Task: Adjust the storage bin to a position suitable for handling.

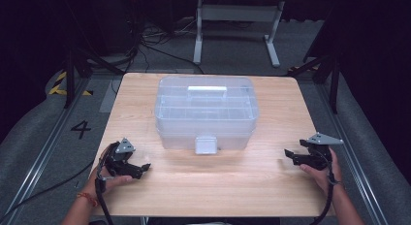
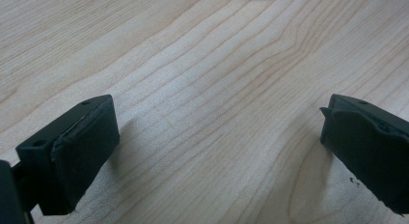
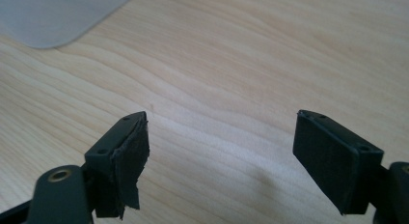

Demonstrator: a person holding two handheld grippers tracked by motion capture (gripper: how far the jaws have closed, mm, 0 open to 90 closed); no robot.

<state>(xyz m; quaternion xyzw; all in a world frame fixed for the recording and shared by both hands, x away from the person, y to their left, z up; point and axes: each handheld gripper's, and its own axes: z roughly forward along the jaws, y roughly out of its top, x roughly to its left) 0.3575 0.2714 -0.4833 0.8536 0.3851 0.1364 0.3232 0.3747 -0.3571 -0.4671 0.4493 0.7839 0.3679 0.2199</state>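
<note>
A clear plastic storage box (image 1: 206, 111) with a white handle on its lid stands shut at the middle back of the wooden table (image 1: 218, 186). Its front latch (image 1: 206, 145) faces me. My left gripper (image 1: 141, 169) rests near the front left, jaws apart over bare wood, nothing between them (image 2: 219, 132). My right gripper (image 1: 289, 157) is low over the front right, pointing left toward the box. Its jaws stand open and empty above the wood (image 3: 219, 142). A corner of the box (image 3: 58, 16) shows at the top left of the right gripper view.
Behind the table stands a white metal frame (image 1: 237, 21) amid loose cables on the grey floor. A painted 4 (image 1: 80, 129) and yellow-black tape (image 1: 60, 84) mark the floor at the left. Dark stand legs (image 1: 329, 70) flank the far corners.
</note>
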